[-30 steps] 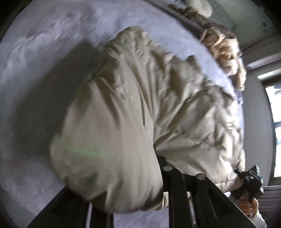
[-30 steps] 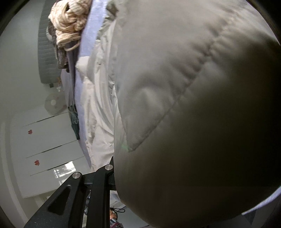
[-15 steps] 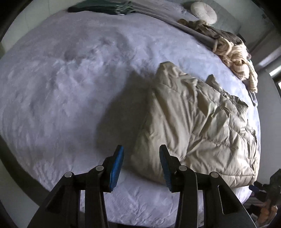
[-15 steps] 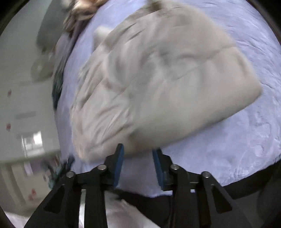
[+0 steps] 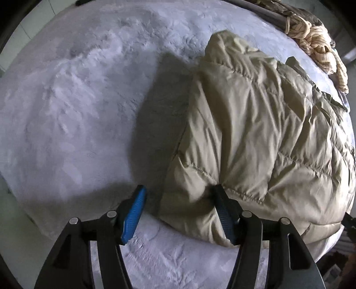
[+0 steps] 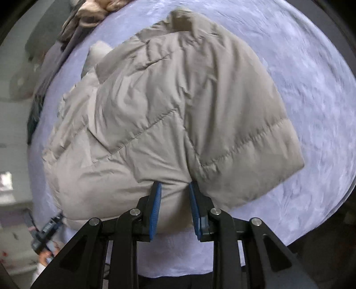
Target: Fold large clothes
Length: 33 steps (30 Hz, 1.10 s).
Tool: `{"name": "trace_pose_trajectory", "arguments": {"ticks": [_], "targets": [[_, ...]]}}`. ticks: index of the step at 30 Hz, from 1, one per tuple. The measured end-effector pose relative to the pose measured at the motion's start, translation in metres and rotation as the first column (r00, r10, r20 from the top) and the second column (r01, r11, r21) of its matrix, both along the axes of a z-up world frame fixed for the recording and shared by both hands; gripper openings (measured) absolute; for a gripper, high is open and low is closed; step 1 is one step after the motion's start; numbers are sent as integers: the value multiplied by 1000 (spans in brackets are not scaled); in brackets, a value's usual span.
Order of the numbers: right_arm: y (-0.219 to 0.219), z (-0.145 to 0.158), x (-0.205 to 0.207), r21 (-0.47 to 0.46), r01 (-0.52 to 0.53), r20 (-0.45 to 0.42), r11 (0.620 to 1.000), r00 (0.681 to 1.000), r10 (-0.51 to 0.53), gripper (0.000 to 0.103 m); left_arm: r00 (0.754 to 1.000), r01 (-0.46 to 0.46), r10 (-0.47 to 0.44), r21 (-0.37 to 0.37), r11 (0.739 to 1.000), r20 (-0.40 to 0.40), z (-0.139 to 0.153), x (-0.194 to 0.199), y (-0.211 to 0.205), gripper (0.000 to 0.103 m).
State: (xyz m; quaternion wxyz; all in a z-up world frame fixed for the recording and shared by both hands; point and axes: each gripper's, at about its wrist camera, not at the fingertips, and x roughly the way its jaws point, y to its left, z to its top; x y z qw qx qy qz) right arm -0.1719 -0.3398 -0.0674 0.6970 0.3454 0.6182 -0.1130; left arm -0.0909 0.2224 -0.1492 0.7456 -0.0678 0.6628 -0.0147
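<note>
A beige quilted puffer jacket lies folded in a bundle on a bed with a lavender fleece cover. My left gripper is open wide, its jaws astride the jacket's near left corner without closing on it. In the right wrist view the jacket fills the middle, and my right gripper has its blue pads partly closed, pinching a fold of the jacket's near edge between them.
A heap of cream knitted cloth and other garments lies at the bed's far right edge, and it shows in the right wrist view at the top left. The bed's near edge drops off at lower right. The other gripper shows at lower left.
The jacket was held up close to both cameras a second ago and now lies on the bed. My left gripper let go and opened; both grippers have moved back in to its near edge.
</note>
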Motion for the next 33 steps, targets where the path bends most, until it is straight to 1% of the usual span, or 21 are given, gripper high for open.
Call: {"name": "trace_pose_trajectory", "arguments": {"ticks": [1,4,6,9,10,11,12,13,15,17,18,20,22,23,24,25,27,29,33], "targets": [[0,3,8,1,-8,10,1000,1000,8,29,1000,4,-4,21,1000,8,8,1,-4,63],[5,15,9,8,-81,49,997,996,80,31,1000,6,-7,21,1000,27,24,4,-18,63],[13,20,17,12,-137,69,990,988,136,39,999,7,-8,26,1000,40,35,7,-26,63],[29,24,37,1,-235,83,972,969,234,45,999,23,-24,40,999,46,48,12,-41,63],[30,24,37,2,-256,87,967,963,254,46,999,25,-26,37,999,43,51,16,-45,63],[33,24,44,2,-284,89,959,955,283,50,999,27,-28,33,999,45,54,17,-50,75],[35,24,39,1,-302,88,953,949,301,53,998,27,-29,32,999,49,58,18,-54,88],[38,23,40,3,-321,88,947,944,319,53,998,26,-28,41,999,62,63,18,-59,103],[48,23,55,14,-349,90,937,934,346,54,995,35,-41,69,997,91,75,17,-68,103],[56,21,67,13,-385,87,923,920,383,55,995,41,-48,72,997,89,78,19,-75,103],[60,20,66,13,-399,86,917,914,396,56,995,41,-47,71,997,87,79,21,-77,103],[64,18,69,13,-419,70,908,906,417,62,996,38,-44,69,997,80,80,20,-78,103],[71,17,74,12,-426,62,905,903,424,64,996,43,-47,61,997,70,82,19,-78,103],[76,17,76,11,-426,64,905,903,424,71,996,48,-52,59,997,68,79,21,-75,103],[78,18,75,12,-423,68,906,904,422,82,996,58,-62,54,997,66,79,23,-73,103],[82,18,76,18,-416,73,909,907,414,85,995,70,-73,48,996,65,76,25,-70,103],[91,19,77,21,-393,70,919,918,391,87,993,103,-105,39,994,58,71,29,-66,103],[103,22,75,6,-364,73,932,929,362,91,989,137,-139,39,990,54,66,34,-62,103],[130,23,74,-27,-330,70,944,941,331,91,981,185,-186,14,983,49,59,41,-51,103]]}}
